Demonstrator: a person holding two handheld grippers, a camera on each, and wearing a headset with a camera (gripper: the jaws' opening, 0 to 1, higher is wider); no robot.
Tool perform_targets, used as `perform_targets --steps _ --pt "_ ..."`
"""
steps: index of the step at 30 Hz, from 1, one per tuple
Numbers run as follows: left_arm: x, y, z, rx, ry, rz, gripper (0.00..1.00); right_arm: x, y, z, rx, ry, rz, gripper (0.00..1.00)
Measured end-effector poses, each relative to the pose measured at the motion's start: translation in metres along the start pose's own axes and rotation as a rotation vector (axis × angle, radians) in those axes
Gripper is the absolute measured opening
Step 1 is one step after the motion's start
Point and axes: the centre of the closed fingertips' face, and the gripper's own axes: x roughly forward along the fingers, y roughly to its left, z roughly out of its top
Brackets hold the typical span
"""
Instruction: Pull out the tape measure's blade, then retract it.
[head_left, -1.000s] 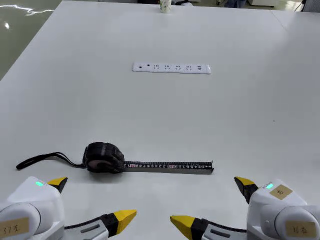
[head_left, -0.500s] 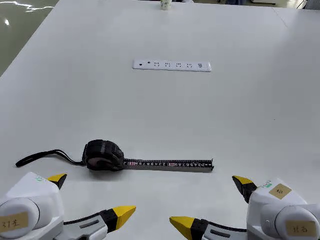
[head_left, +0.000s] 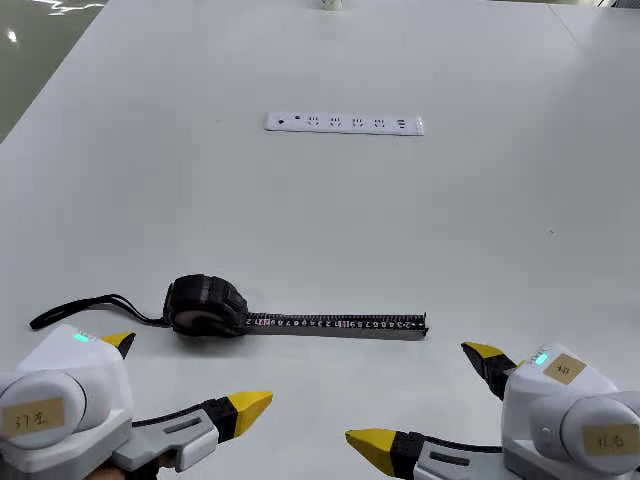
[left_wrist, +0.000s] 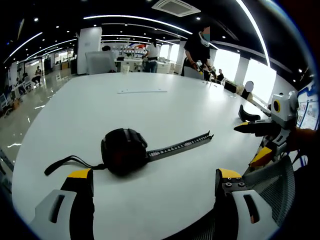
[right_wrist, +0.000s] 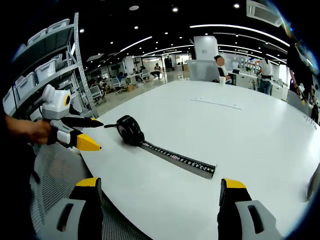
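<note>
Black tape measure (head_left: 205, 306) lies lower left on the bench (head_left: 450, 220), blade (head_left: 340, 324) already out, so just the retract is left; left gripper (head_left: 185, 373) and right gripper (head_left: 425, 396) jaws wide open.

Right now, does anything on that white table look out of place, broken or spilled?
Nothing looks damaged or spilled. One oddity: the tape measure lies with its blade pulled out flat along the table, untouched. The left gripper and right gripper, both open, hang short of it. The power strip lies straight.
</note>
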Motion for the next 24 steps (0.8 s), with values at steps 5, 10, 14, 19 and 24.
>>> perform_targets --steps 5,10,14,19,24 --pt "0.002 0.001 0.002 0.000 -0.001 -0.002 0.99 0.000 -0.003 0.001 0.002 0.002 0.029 0.96" --pt "0.006 0.002 0.003 -0.006 0.004 0.002 0.99 0.002 -0.007 0.004 0.015 -0.003 0.045 0.96" --pt "0.010 0.003 0.006 -0.001 0.004 0.009 0.99 0.005 -0.009 0.003 0.002 0.013 0.058 0.95" --pt "0.016 0.005 0.009 -0.003 0.007 0.015 0.99 0.009 -0.017 0.001 -0.015 0.024 0.070 0.95" --pt "0.020 0.008 0.010 -0.007 0.011 0.024 0.99 0.013 -0.027 0.003 -0.035 0.027 0.085 0.93"
